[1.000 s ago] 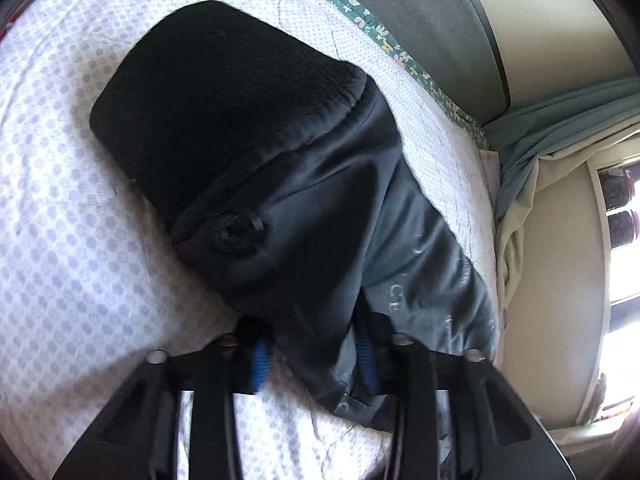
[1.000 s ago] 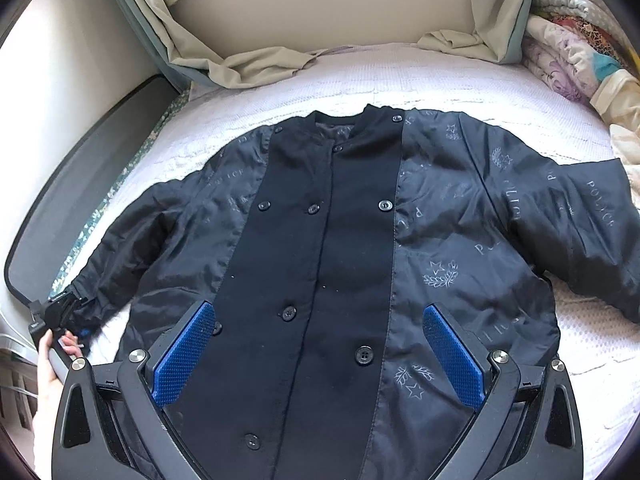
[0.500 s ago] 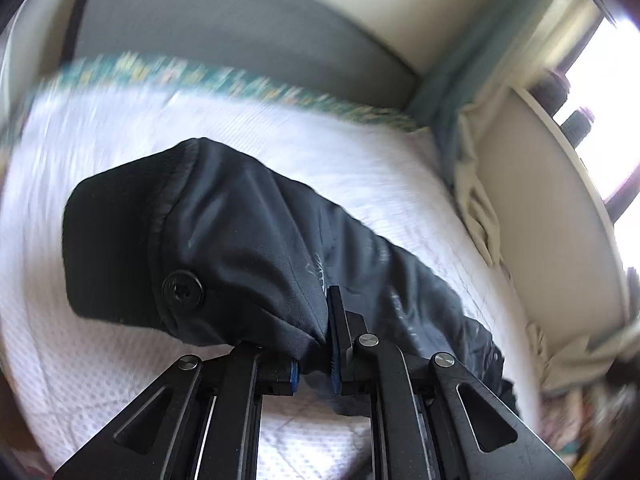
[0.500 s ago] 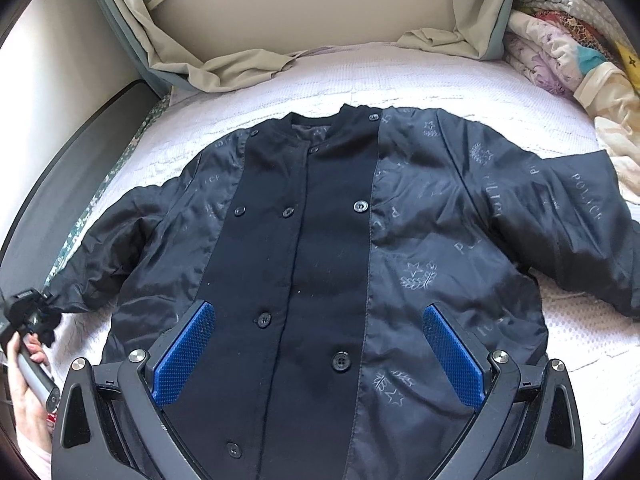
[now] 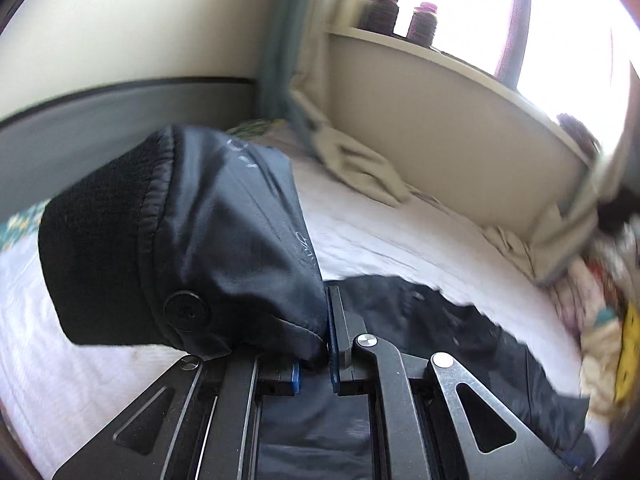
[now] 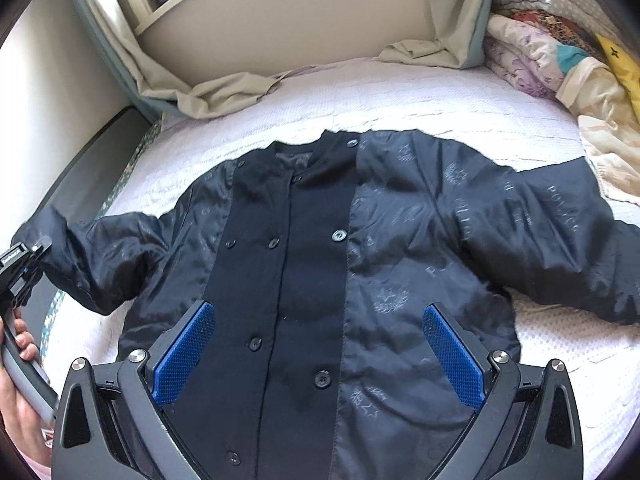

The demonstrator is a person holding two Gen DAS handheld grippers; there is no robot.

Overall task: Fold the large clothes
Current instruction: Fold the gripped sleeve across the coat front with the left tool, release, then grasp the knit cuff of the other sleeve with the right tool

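A black padded jacket (image 6: 320,260) lies front up, buttoned, on the white bedspread (image 6: 400,96). My right gripper (image 6: 320,352) hovers open over its lower front, blue pads (image 6: 184,356) wide apart with nothing between them. My left gripper (image 5: 320,344) is shut on the jacket's left sleeve (image 5: 240,240) just behind the ribbed black cuff (image 5: 100,240), and holds it raised off the bed. In the right wrist view the left gripper (image 6: 24,264) shows at the left edge, held by a hand (image 6: 20,360), with the sleeve (image 6: 100,256) stretched up to it.
A dark bed frame (image 6: 92,168) runs along the left side by the wall. Beige curtains (image 6: 224,92) drape onto the bed below a windowsill with jars (image 5: 400,20). A heap of quilts (image 6: 560,64) lies at the far right.
My left gripper closed on the sleeve near the cuff, lifted it off the bedspread and rolled while swinging toward the jacket's body. My right gripper drifted only slightly, still open.
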